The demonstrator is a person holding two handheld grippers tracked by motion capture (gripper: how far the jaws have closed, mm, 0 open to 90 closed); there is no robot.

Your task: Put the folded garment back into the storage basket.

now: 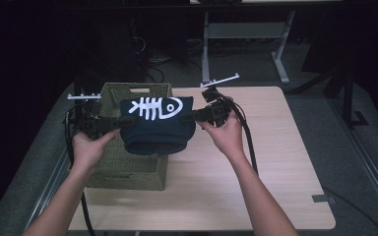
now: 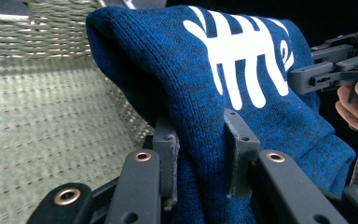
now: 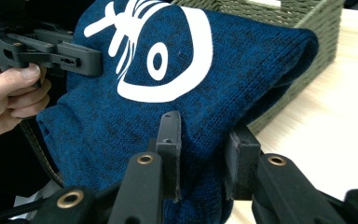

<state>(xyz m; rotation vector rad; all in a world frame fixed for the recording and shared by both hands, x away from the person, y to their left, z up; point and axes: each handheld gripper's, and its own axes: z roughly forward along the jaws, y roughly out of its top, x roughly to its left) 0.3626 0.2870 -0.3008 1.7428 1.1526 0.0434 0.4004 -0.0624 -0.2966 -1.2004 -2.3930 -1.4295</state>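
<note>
A folded dark blue knit sweater with a white fish-skeleton print hangs in the air over a woven green basket. My left gripper is shut on its left edge and my right gripper is shut on its right edge. In the left gripper view both jaws pinch a thick fold of the sweater, with the basket behind. The right gripper view has its jaws clamped on the sweater, and the left gripper grips the far side.
The basket stands at the left end of a light wooden table. Bare tabletop lies to the right and front of it. Table legs and cables stand on the dark floor beyond the far edge.
</note>
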